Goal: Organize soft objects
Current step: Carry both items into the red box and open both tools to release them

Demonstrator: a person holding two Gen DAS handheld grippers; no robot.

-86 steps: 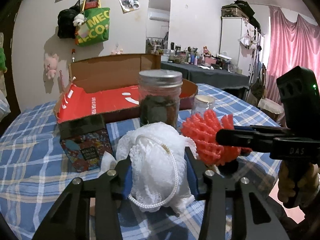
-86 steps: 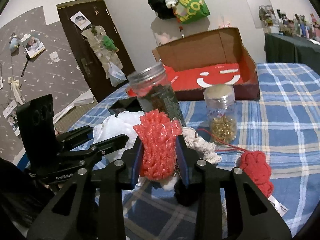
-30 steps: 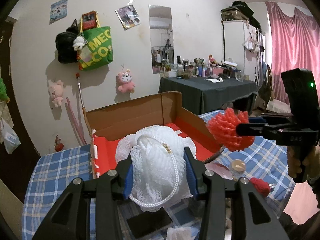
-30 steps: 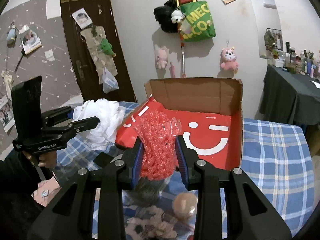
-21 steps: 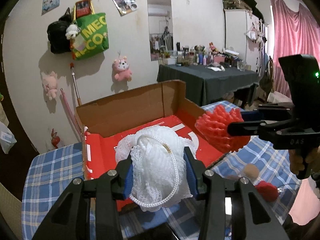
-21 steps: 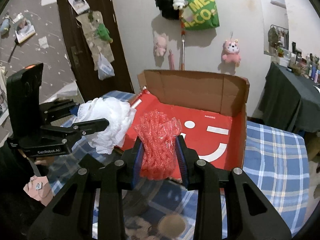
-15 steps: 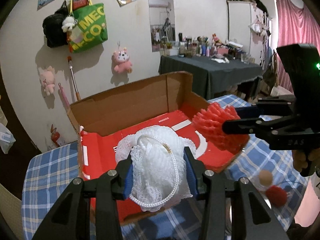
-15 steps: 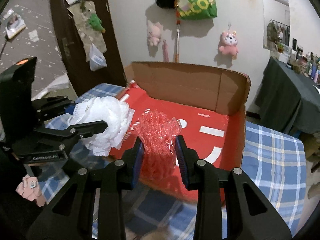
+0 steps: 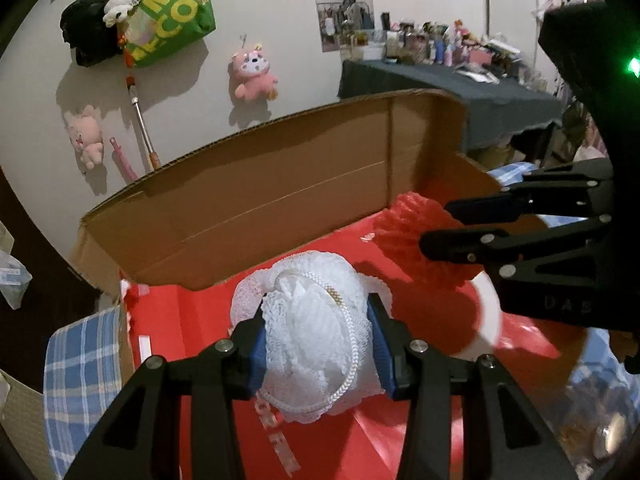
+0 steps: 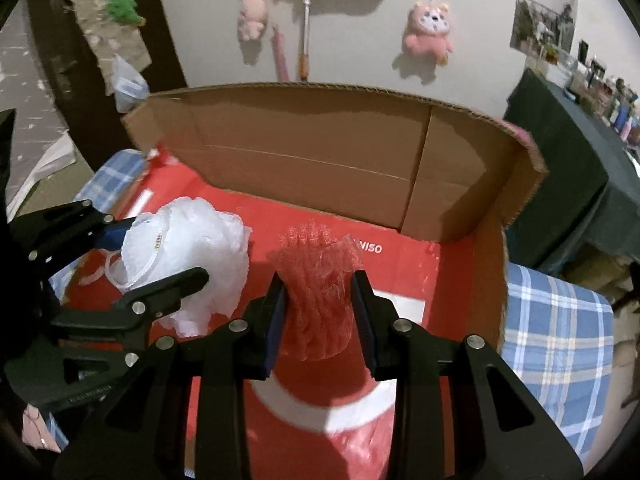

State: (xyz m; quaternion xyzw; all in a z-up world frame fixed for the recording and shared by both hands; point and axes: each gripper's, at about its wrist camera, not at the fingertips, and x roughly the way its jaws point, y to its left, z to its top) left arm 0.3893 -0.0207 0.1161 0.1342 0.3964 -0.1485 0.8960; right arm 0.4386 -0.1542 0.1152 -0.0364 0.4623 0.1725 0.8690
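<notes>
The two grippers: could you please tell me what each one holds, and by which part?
The left gripper clamps the white lace pouf with a pearl string across its middle. The right gripper pinches the red foam net sleeve by its lower half.

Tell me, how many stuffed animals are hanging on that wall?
3 pink ones show clearly: one right of the hanging stick, one left of it, plus a small white one on the green bag. Others may be hidden.

Both wrist cams sit close, looking down into the same red-lined open cardboard box (image 9: 248,208) (image 10: 320,152); each catches the other's gripper.
</notes>
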